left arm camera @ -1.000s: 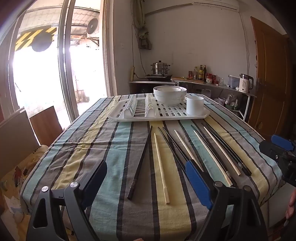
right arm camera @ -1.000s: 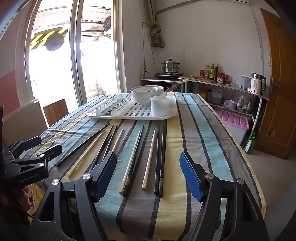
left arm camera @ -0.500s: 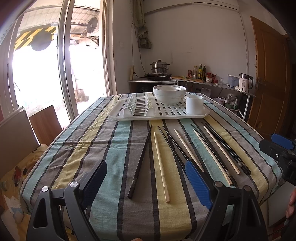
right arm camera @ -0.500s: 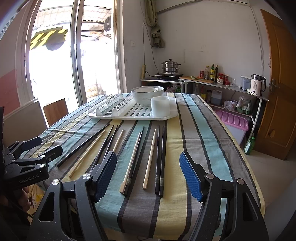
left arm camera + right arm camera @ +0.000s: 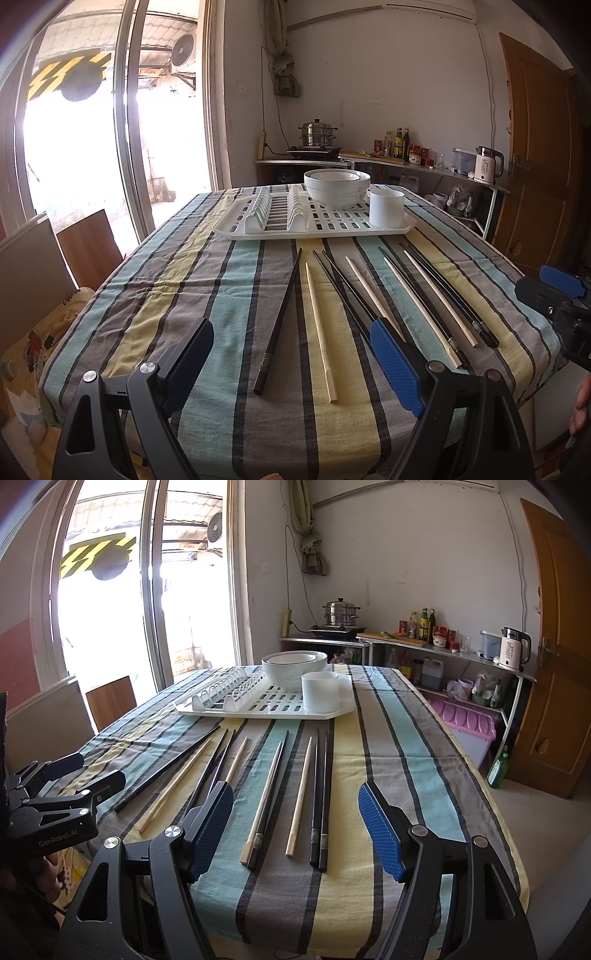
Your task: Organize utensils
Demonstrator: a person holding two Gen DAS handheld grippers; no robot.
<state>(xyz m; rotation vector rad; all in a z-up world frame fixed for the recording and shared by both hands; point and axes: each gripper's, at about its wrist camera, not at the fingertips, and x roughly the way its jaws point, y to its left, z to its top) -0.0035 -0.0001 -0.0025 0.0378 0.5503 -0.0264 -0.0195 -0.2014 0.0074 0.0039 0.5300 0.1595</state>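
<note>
Both tongs are spread wide and empty: the left tongs hover above the near edge of the bench, the right tongs likewise, to the right. The chopsticks lie loose on the striped tablecloth, dark and pale sticks mixed, roughly parallel, some touching or overlapping near the middle of the row. A white drying rack stands behind them, carrying stacked bowls and a white cup, the likely holder for the sticks. Hazards, as judged from this layout: a thin stick lying flat on soft cloth gives the pads little to bite on, so a closing grip may pinch the cloth instead and drag neighbouring sticks. Where sticks touch, closing on one may take two or flick the second aside. Sticks near the front edge could roll off. A stick gripped far from its middle may pivot and miss the cup, or tip it.
</note>
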